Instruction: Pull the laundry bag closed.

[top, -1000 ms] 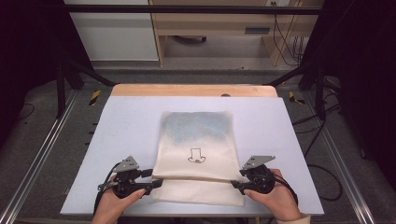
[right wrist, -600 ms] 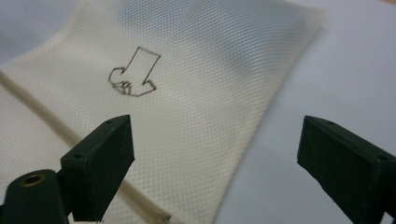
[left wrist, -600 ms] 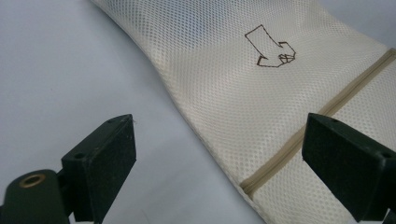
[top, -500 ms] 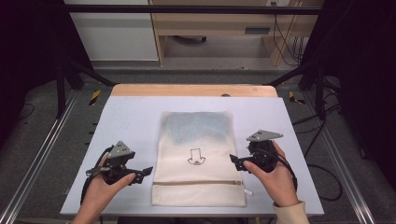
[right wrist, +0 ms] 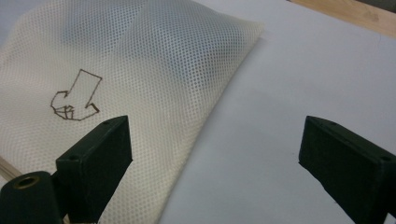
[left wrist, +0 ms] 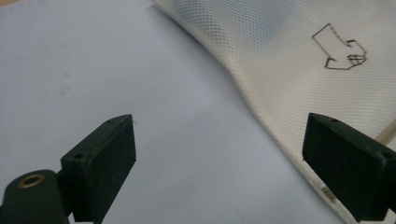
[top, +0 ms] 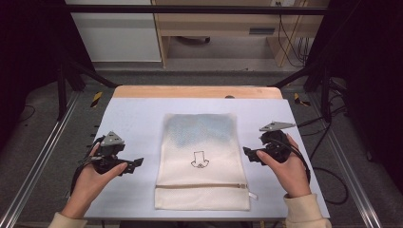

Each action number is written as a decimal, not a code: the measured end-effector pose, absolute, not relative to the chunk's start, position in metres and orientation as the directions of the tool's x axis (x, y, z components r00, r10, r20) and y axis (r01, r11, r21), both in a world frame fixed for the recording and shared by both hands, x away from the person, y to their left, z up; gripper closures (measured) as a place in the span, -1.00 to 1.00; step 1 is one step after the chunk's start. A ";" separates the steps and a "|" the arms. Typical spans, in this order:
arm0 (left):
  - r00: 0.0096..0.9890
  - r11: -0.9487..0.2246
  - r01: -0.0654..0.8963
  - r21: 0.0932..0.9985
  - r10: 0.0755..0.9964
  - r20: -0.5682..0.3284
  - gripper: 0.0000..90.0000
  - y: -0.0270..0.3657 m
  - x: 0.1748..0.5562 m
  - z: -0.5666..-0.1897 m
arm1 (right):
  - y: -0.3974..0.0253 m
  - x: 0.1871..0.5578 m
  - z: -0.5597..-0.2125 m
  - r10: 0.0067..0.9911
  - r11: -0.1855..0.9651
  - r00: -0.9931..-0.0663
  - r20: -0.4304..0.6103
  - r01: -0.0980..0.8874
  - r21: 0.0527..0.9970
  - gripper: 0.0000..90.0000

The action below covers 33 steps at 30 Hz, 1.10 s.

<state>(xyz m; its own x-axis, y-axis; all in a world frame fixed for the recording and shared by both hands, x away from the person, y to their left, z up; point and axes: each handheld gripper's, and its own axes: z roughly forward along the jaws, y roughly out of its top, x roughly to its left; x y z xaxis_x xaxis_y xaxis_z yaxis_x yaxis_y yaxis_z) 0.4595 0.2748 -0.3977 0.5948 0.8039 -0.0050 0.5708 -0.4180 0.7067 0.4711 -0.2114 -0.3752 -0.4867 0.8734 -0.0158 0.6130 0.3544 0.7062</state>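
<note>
From the high view, the mesh laundry bag (top: 201, 161) lies flat in the middle of the bench (top: 133, 118), zipper end toward the person, a bluish garment showing faintly through its far half. The left gripper (top: 134, 164) sits just off the bag's left edge and the right gripper (top: 247, 153) just off its right edge; neither touches the mesh. If both close in on the sides at different heights, I'd expect the bag to skew and the garment inside to bunch toward one corner.

In the left gripper view, the fingers (left wrist: 105, 156) stand wide with nothing between them, hovering over bare bench with the bag's edge (left wrist: 261, 116) running under the right-hand one. A pinch from here could catch only the top layer of mesh, and the bag would sag open or slip out.

In the right gripper view, the fingers (right wrist: 100, 154) are likewise wide and empty, the left one above the bag's edge (right wrist: 205, 121). Closing too shallow might just scrape the thin mesh along the bench and wrinkle it.
</note>
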 end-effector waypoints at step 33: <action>0.484 -0.332 0.630 0.702 0.875 -0.021 -0.87 0.334 0.451 -0.447 | -0.286 0.439 -0.440 0.949 0.210 -0.311 0.042 0.729 0.651 -0.84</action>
